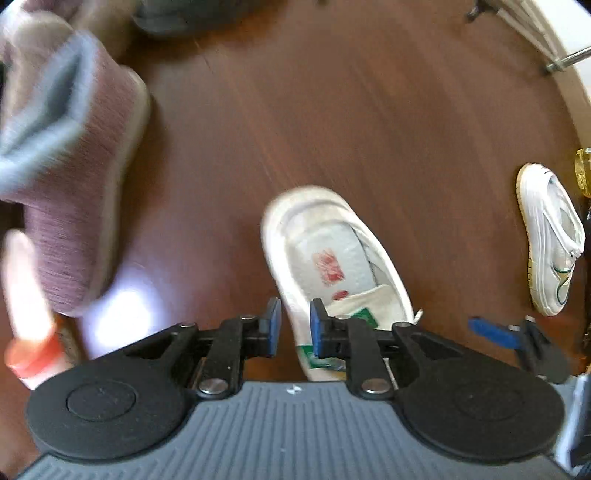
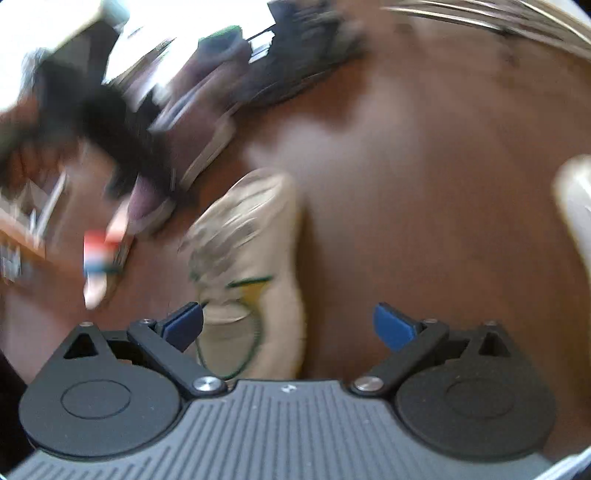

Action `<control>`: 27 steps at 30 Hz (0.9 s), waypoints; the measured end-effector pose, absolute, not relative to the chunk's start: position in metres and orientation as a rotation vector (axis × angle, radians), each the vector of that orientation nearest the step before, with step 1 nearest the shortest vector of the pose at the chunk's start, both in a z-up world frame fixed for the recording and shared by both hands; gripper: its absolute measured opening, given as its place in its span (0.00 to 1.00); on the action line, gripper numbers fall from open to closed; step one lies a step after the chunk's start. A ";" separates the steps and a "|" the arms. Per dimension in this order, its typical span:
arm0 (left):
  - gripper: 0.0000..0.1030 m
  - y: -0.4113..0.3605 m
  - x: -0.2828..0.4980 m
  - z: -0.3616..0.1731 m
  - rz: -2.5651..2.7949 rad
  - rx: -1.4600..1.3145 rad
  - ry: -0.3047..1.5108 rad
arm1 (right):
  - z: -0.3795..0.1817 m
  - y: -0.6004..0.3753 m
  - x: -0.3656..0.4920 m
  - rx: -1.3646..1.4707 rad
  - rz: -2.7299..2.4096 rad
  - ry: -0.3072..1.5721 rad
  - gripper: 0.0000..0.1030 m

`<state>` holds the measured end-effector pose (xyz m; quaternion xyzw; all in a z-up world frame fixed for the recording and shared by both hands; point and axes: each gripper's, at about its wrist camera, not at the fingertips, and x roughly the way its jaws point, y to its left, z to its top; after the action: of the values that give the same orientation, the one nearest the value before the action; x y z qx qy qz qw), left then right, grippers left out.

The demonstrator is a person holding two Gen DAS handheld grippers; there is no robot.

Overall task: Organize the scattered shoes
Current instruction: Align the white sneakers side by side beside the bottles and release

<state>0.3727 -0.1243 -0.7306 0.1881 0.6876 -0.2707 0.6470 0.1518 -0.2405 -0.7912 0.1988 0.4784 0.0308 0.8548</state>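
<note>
My left gripper (image 1: 295, 328) points straight down and is shut on the side wall of a white sneaker (image 1: 332, 251) with a green tongue tag, over the brown wooden floor (image 1: 351, 110). A second white sneaker with green trim (image 1: 550, 240) lies on the floor at the right, and just below it shows my right gripper's blue finger (image 1: 489, 331). The right wrist view is blurred. There my right gripper (image 2: 288, 328) stands open above that green-trimmed sneaker (image 2: 251, 258), whose heel reaches between the fingers near the left pad without being pressed.
A pink knitted slipper boot with a grey cuff (image 1: 74, 177) stands at the left, with another blurred one (image 2: 207, 122) behind. A person's finger with an orange band (image 1: 26, 302) shows at the left edge. Dark items (image 1: 177, 18) lie at the back, a metal rack (image 1: 535, 29) far right.
</note>
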 end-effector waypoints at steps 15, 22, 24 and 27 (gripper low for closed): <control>0.28 -0.116 0.387 -0.737 -0.677 0.337 1.586 | -0.806 -0.184 0.169 -0.052 0.044 1.013 0.64; 0.28 -0.164 0.352 -0.741 -0.833 0.415 1.566 | -0.796 -0.284 0.092 0.021 -0.101 1.060 0.73; 0.28 -0.183 0.340 -0.744 -0.878 0.437 1.550 | -0.791 -0.296 0.065 -0.006 -0.119 1.040 0.85; 0.28 -0.210 0.328 -0.750 -0.924 0.417 1.539 | -0.781 -0.288 0.039 -0.005 -0.148 1.026 0.95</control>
<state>0.3282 -0.2096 -0.7498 0.1801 0.6650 -0.3994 0.6048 0.0389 -0.2885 -0.7812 -0.0025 0.4903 -0.0708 0.8687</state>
